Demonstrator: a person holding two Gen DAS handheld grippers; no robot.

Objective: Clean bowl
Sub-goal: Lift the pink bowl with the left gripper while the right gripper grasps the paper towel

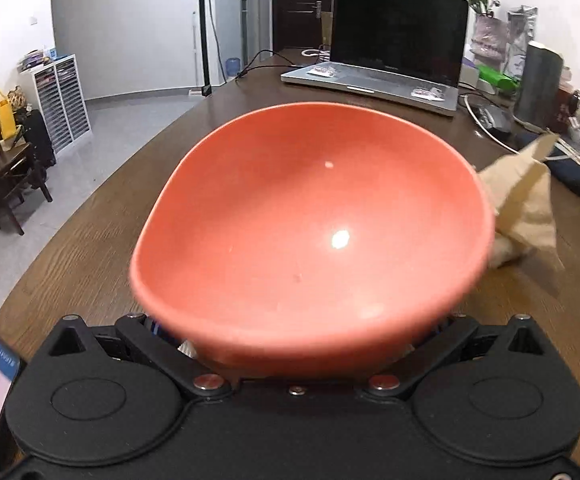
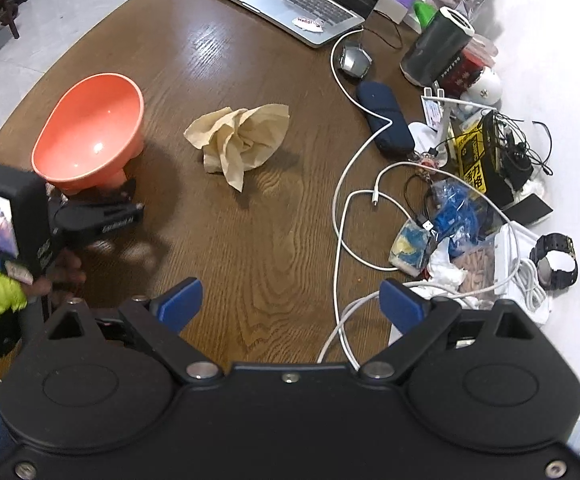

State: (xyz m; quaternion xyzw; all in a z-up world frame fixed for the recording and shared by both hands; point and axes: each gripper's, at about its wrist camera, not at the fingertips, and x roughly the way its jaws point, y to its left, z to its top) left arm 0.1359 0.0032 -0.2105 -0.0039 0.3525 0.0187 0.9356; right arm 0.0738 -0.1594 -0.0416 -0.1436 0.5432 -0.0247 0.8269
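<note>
As seen by the left wrist camera, the orange bowl (image 1: 314, 240) fills the middle of the frame, tilted with its opening toward the lens and its foot clamped in the left gripper (image 1: 298, 364), whose fingertips are hidden behind the bowl's lower wall. The bowl's interior looks glossy, with a few pale specks. A crumpled beige cloth (image 1: 526, 208) lies on the wooden counter (image 1: 101, 232) just beyond the bowl's right rim; whether the two touch cannot be told. A laptop (image 1: 382, 68) stands open near the counter's far edge.

As seen by the right wrist camera, the right gripper (image 2: 290, 312) hangs above the near part of the counter (image 2: 249, 240) with its blue pads (image 2: 179, 304) spread wide and nothing between them. The cloth (image 2: 241, 140) sits toward the counter's centre, apart from the bowl (image 2: 89, 136), which is held tipped near the left edge by the left gripper (image 2: 101, 200). White cables (image 2: 350, 200) and assorted clutter crowd the right edge.

Judged risks: the hold is on the narrow foot alone, so pressure from wiping could lever the smooth bowl out of the jaws or twist it. A loosely pinched cloth may slip free or bunch and miss the specks. The cable loop lying just beside the right gripper could snag on it and drag clutter along.
</note>
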